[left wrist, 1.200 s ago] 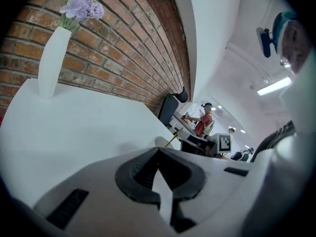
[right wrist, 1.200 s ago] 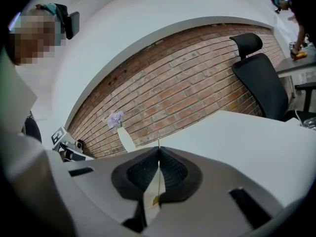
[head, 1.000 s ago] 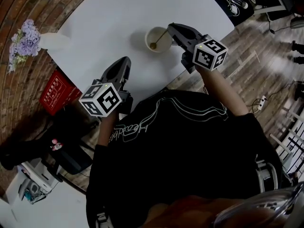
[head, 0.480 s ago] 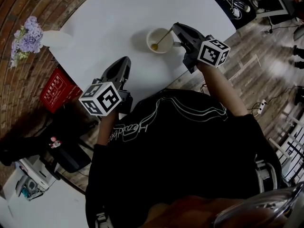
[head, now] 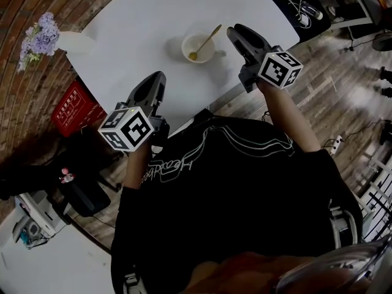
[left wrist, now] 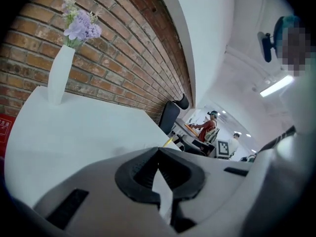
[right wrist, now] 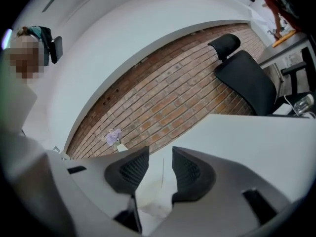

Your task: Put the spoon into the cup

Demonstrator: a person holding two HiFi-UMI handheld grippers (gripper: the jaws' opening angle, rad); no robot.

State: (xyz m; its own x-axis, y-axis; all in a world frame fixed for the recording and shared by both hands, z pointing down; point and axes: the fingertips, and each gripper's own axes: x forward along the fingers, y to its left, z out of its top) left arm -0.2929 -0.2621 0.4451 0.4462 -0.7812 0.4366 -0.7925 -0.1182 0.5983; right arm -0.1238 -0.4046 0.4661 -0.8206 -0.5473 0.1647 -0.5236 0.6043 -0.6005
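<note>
A white cup (head: 197,48) stands on the round white table (head: 147,23), with a gold spoon (head: 207,40) in it. The spoon's bowl rests inside and its handle leans out over the rim toward the upper right. My right gripper (head: 235,31) sits just right of the handle tip, apart from it, and its jaws are opening. In the right gripper view the thin spoon (right wrist: 162,168) shows through the gap of the right gripper (right wrist: 160,154), untouched by the pads, above the cup (right wrist: 153,207). My left gripper (head: 155,79) hovers near the table's front edge, and the left gripper (left wrist: 159,150) is shut with nothing in it.
A white vase (head: 75,43) with purple flowers (head: 40,37) stands at the table's far left, by the brick wall. A red crate (head: 72,110) sits on the floor below that edge. A black office chair (right wrist: 245,78) stands beyond the table.
My right gripper has let go of the spoon handle, opened and drawn back to the right. The spoon now leans in the cup on its own. The left gripper has risen slightly.
</note>
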